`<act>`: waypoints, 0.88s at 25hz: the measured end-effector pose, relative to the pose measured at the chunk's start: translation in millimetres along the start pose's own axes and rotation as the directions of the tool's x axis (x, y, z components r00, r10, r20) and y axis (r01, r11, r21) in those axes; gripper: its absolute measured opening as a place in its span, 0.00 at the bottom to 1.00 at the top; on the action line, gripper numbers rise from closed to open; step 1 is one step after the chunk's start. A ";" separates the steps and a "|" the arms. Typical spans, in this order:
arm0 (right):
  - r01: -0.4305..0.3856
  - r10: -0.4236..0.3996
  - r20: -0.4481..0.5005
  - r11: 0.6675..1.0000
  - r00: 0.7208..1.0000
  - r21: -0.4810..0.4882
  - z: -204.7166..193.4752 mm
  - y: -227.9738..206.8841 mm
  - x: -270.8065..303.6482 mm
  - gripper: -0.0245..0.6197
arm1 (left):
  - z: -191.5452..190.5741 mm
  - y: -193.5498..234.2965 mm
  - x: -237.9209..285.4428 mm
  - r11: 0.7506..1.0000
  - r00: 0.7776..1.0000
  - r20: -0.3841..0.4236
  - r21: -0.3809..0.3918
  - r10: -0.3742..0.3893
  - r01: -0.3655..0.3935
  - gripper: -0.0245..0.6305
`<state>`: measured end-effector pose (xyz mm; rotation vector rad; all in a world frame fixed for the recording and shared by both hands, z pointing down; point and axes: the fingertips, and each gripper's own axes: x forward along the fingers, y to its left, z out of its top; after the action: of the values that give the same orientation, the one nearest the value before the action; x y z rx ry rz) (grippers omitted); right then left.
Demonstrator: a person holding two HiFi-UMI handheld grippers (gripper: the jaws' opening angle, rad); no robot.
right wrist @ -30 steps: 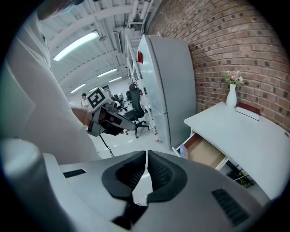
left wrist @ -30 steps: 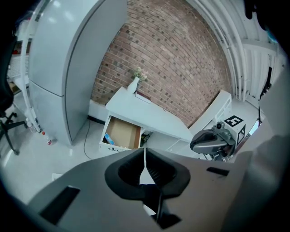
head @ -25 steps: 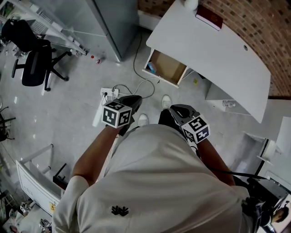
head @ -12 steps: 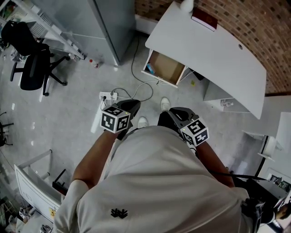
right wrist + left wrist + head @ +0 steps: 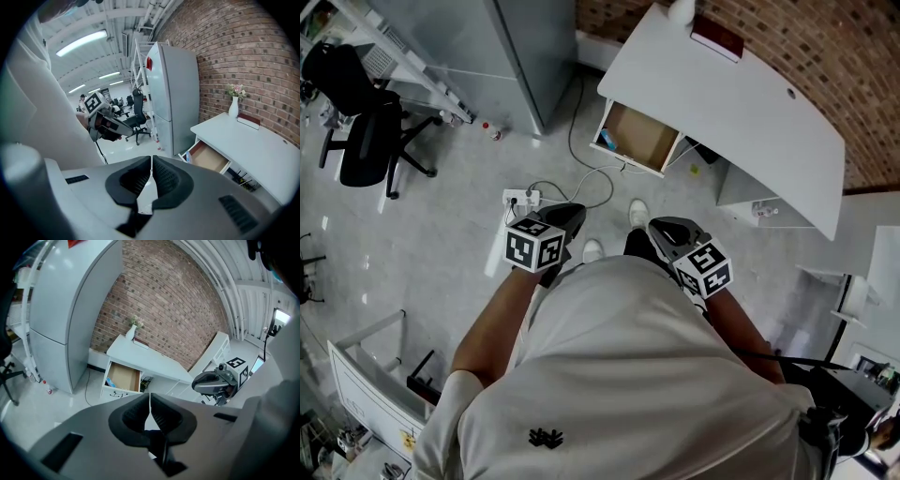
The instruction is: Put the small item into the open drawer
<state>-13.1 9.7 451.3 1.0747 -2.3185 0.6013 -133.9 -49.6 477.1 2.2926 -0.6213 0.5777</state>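
Well back from the open drawer, your left gripper and right gripper are pinched closed, empty. Looks pre-pickup: locate small item, open one.

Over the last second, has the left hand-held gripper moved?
No, not noticeably. In the head view the left hand-held gripper stays just below the power strip on the floor, at the same gap as before.

closed left gripper facing open drawer
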 end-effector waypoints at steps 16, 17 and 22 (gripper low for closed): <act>0.015 -0.015 0.006 1.000 1.000 -0.002 -5.6 10.3 -2.5 0.09 | -10.0 -3.8 -1.3 1.000 1.000 -0.002 0.011 -0.015 0.015 0.08; 0.014 -0.014 0.004 1.000 1.000 -0.005 -5.9 10.9 -1.8 0.09 | -10.6 -3.3 -2.2 1.000 1.000 -0.001 0.009 -0.013 0.013 0.08; 0.006 -0.006 0.001 1.000 1.000 -0.015 -4.5 14.1 0.8 0.09 | -15.8 -2.9 -5.9 1.000 1.000 -0.001 -0.005 -0.011 0.011 0.08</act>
<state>-23.5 20.2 452.8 1.0750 -2.3165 0.5797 -140.5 -35.0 483.0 2.2894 -0.6087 0.5712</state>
